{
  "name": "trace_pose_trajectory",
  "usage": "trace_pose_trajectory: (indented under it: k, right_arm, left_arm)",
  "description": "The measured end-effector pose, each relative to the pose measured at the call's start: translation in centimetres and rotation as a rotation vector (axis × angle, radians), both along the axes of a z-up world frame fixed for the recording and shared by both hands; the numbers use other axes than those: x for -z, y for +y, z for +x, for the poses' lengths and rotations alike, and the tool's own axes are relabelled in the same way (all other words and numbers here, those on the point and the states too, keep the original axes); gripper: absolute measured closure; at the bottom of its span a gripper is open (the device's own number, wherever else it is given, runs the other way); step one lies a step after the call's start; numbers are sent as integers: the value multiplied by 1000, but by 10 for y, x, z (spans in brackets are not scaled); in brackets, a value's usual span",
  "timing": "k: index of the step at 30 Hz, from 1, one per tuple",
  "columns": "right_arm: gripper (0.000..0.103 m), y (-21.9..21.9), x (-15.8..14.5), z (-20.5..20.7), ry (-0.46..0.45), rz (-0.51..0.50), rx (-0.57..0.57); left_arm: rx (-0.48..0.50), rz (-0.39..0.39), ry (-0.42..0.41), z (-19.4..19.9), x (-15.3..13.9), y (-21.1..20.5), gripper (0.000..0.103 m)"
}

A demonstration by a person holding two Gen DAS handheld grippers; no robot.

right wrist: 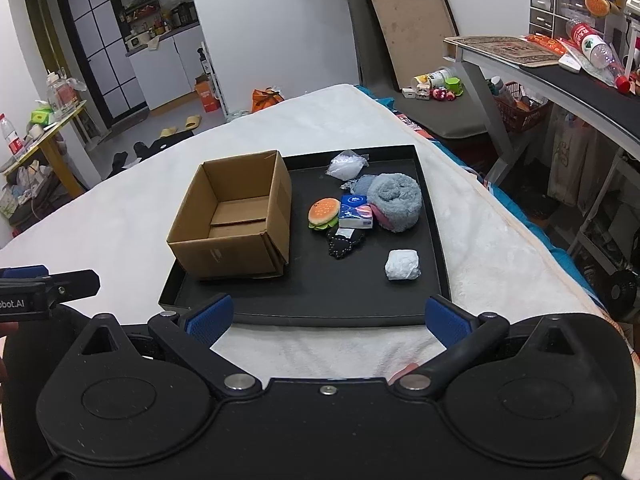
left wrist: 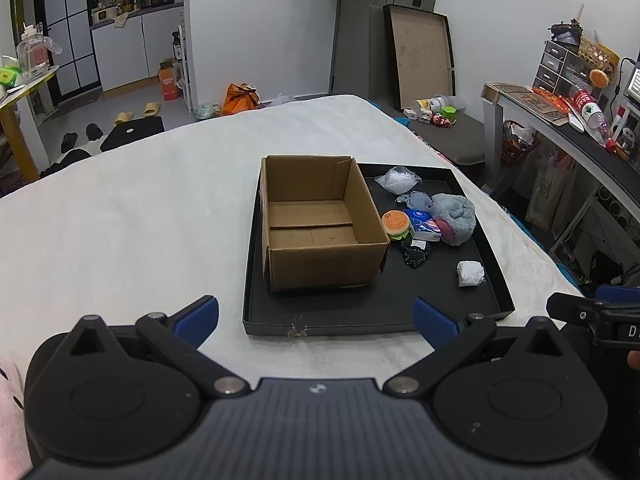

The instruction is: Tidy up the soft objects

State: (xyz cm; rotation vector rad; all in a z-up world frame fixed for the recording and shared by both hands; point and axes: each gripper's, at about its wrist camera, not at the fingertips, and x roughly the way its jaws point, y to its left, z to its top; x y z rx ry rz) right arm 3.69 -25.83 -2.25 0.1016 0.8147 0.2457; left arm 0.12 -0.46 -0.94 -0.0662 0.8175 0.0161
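Both grippers hang short of the tray, over the white bedcover [left wrist: 140, 216]. Left gripper [left wrist: 316, 320]: jaws wide apart, empty. Right gripper [right wrist: 326, 320]: the same.

On the black tray [right wrist: 360, 312], the white wrapped bundle [right wrist: 403, 265] lies nearest, standing alone. Beyond it the black pouch [right wrist: 345, 243], burger plush [right wrist: 324, 213], blue tissue pack [right wrist: 355, 211] and grey rolled towel [right wrist: 396, 202] touch in a cluster. The cardboard box [right wrist: 236, 216] sits empty on the tray's left.

Judgement: take the lone bundle first; approach from above, squeeze gently.

Partial "bot.AI" is readable on the left gripper's body in the right wrist view; tissue-pack print is illegible.

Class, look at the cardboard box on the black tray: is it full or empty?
Empty. The cardboard box stands open-topped, and both views show only its bare bottom flaps; the soft things lie beside it on the tray.
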Motion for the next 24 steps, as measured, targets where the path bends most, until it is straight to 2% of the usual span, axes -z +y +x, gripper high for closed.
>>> trace_pose_trajectory:
  k: [24]
  right_arm:
    - [0, 1, 1, 5, 3, -23, -5]
  left_arm:
    - [0, -6, 19, 7, 0, 2, 0]
